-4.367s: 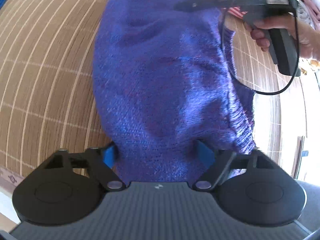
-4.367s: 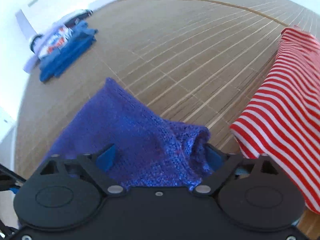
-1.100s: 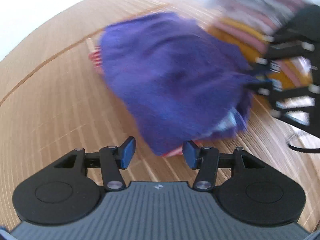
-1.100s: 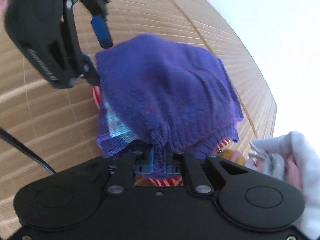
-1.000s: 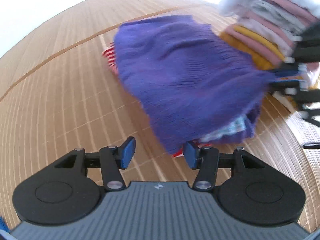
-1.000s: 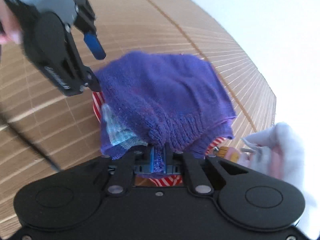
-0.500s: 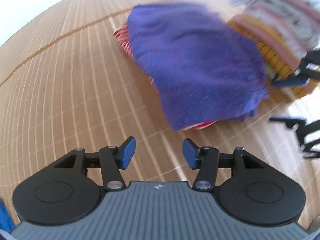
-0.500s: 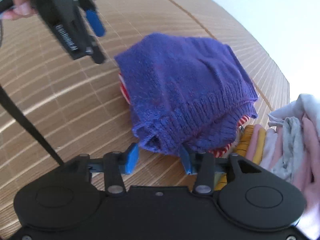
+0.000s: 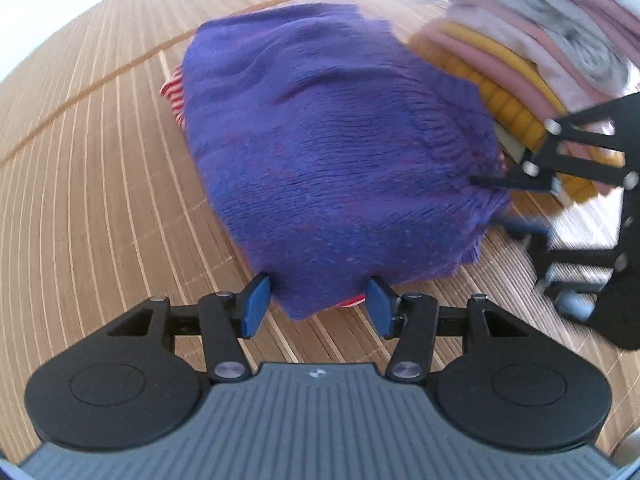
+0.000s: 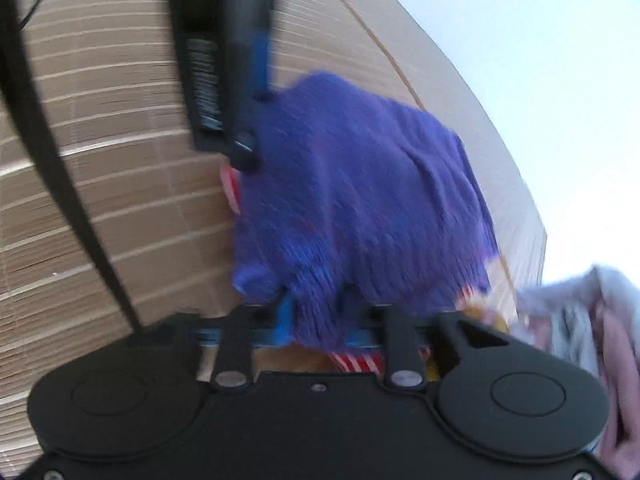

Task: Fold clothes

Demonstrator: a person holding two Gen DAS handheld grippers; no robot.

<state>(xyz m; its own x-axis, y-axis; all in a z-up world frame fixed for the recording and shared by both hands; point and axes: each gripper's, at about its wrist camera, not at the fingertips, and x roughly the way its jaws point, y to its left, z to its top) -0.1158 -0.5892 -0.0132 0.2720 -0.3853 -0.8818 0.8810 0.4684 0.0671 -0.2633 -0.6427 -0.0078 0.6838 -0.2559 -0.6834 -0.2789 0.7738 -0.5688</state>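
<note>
Right wrist view: right hand-held gripper just closing, pinching purple sweater hem, bottom centre. Left hand-held gripper half-open, straddling sweater corner, not clamped.

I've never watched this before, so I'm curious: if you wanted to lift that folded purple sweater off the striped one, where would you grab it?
Probably by the thick folded edges at opposite corners. The left gripper stands open around the purple sweater's near corner; the right gripper pinches the ribbed hem. Coming in low from the sides should keep the striped garment beneath from being caught.
</note>
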